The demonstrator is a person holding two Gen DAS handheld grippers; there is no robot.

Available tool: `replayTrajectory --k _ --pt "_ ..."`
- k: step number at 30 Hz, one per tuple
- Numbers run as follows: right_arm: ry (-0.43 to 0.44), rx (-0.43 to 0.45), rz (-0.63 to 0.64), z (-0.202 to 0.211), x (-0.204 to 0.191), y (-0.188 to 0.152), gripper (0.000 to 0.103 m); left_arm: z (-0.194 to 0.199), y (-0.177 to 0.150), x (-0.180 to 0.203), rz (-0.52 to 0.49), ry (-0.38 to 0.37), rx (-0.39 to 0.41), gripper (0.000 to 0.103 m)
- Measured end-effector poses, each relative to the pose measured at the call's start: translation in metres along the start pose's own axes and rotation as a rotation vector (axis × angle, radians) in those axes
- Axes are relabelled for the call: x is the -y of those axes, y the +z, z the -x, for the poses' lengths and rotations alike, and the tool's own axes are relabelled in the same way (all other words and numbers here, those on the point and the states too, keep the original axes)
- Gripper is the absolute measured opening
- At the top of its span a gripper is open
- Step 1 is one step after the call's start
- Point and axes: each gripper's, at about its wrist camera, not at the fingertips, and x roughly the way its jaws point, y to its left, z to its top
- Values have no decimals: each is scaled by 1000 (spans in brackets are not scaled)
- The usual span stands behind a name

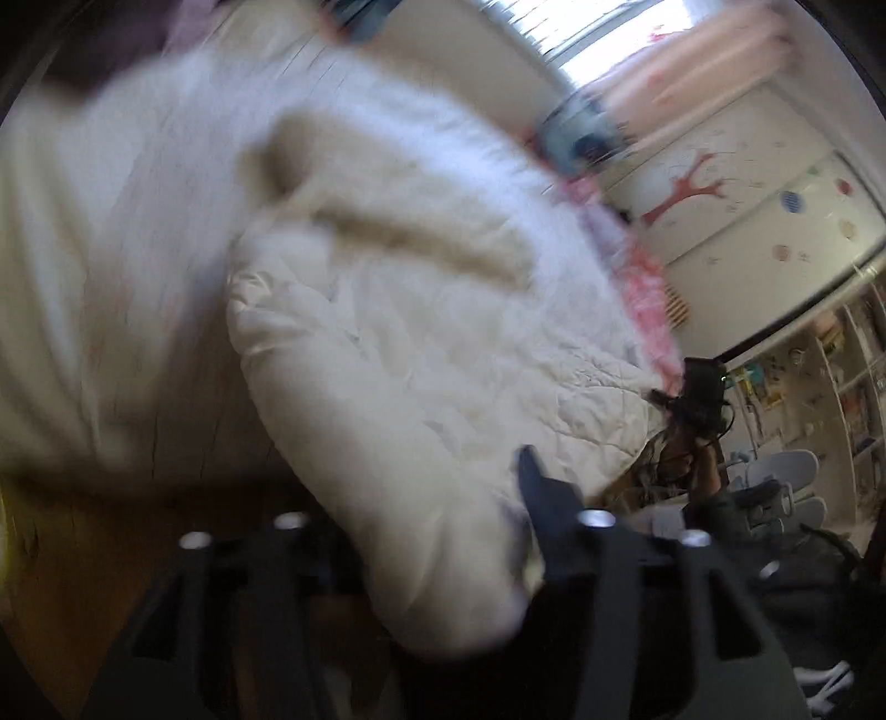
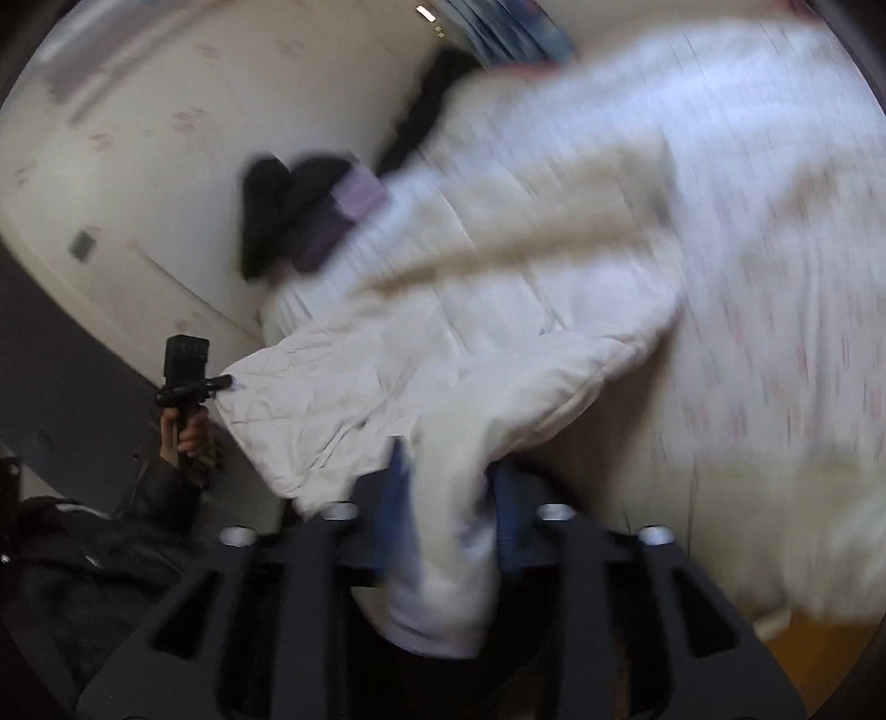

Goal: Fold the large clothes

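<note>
- Right gripper (image 2: 448, 459): the two blue fingers (image 2: 396, 498) stand partly apart. A fold of the white padded coat (image 2: 498, 332) hangs down through the gap and fills it. Blur prevents confirming whether the pads press on the cloth.
- Left gripper (image 1: 443, 471): only one dark finger (image 1: 531, 482) is visible in its own view, and a thick roll of the coat covers where the other should be. Opening and grip cannot be determined. In the right wrist view its tip sits at a lower corner of the coat, with contact not clear.
- A hand (image 2: 188, 437) in a dark sleeve holds the left gripper's handle, at the left of the right wrist view.
- The coat lies spread across the bed (image 2: 775, 277), with its near edge drooping over the bedside towards both grippers. A beige band runs across its upper part.
- The bed carries a pale sheet with a faint pink print.
- Brown wooden floor (image 1: 83, 554) shows below the bed edge.
- Dark clothing (image 2: 277, 216) lies on the bed's far side against the wall (image 2: 138, 166).
- A grey chair (image 1: 775, 476) stands beyond the right gripper in the left wrist view, with open shelves (image 1: 847, 376) behind it.
- Farthest back: a pale wardrobe with a red tree decal (image 1: 686, 188), a pink curtain (image 1: 709, 61) and a bright window (image 1: 598, 27).
</note>
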Motion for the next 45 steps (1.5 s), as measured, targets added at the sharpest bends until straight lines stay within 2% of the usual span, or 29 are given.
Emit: replayTrajectory --k 1,2,3,5,6,9,11,13,16,17,18,19,20,22,23,26,29,31,33,34,35,36,37,38,39,41,42,43,45 --pt "-1 -26 -39 -5 16 -10 49 -5 -8 -19 44 -8 -19 56" --pt "-9 -32 -66 -6 25 -16 57 -8 -16 -40 96 -30 -12 56" --pt "-11 -32 -97 -6 38 -22 59 -8 -21 -53 131 -50 7 57" --pt "16 -20 -148 -6 60 -31 63 -3 -31 -84 217 -113 82 65" --pt "28 -19 -172 -7 68 -33 69 -1 -33 -95 248 -140 126 75" --pt "37 -45 -212 -13 85 -44 71 -8 -38 -110 294 -230 168 82" --pt "74 -77 -244 -22 94 -48 73 -16 -36 -108 281 -271 165 87" --pt "80 -112 -251 -36 97 -49 76 -38 -33 -98 267 -312 126 92" --pt "116 -144 -261 -58 98 -56 75 -69 -27 -82 241 -316 51 91" --pt "145 -139 -258 -62 97 -58 60 -73 -31 -79 226 -300 46 90" --pt "187 -121 -248 -63 93 -60 29 -77 -30 -72 216 -288 52 75" --pt "200 -109 -242 -64 91 -60 22 -75 -31 -67 208 -285 51 44" --pt "200 -86 -222 -63 86 -60 17 -73 -32 -63 203 -272 45 33" --pt "225 -32 -165 -51 69 -53 14 -60 -28 -45 163 -210 86 17" --pt "238 -8 -144 -45 62 -50 13 -51 -25 -35 136 -200 120 15" --pt "338 111 -54 -11 36 -32 13 -22 -14 0 36 -247 229 12" --pt "368 119 4 8 18 -24 16 -14 -13 21 -44 -264 223 12" --pt "310 44 6 -1 19 -30 26 -20 -20 13 -28 -258 164 12" --pt "273 -39 -30 -20 28 -40 59 -37 -24 -3 21 -224 92 15" --pt "233 -101 -54 -35 39 -53 62 -48 -30 -17 62 -210 48 25" --pt "216 -139 -79 -45 47 -62 62 -55 -39 -30 103 -199 19 33" --pt "220 -159 -110 -53 56 -70 62 -63 -48 -44 159 -180 8 53" --pt "236 -157 -130 -58 59 -75 61 -64 -56 -52 189 -177 18 57" --pt "252 -144 -140 -58 63 -78 53 -64 -63 -58 216 -196 36 57" --pt "270 -122 -139 -55 65 -80 38 -61 -69 -60 221 -206 58 56" --pt "340 -39 -115 -42 54 -72 22 -44 -69 -50 199 -245 142 33" --pt "371 6 -94 -33 46 -64 20 -37 -67 -45 186 -255 172 21" --pt "405 69 -56 -19 37 -51 20 -21 -62 -34 155 -258 229 19" --pt "434 127 -14 -7 28 -36 19 -1 -52 -20 114 -270 302 15"
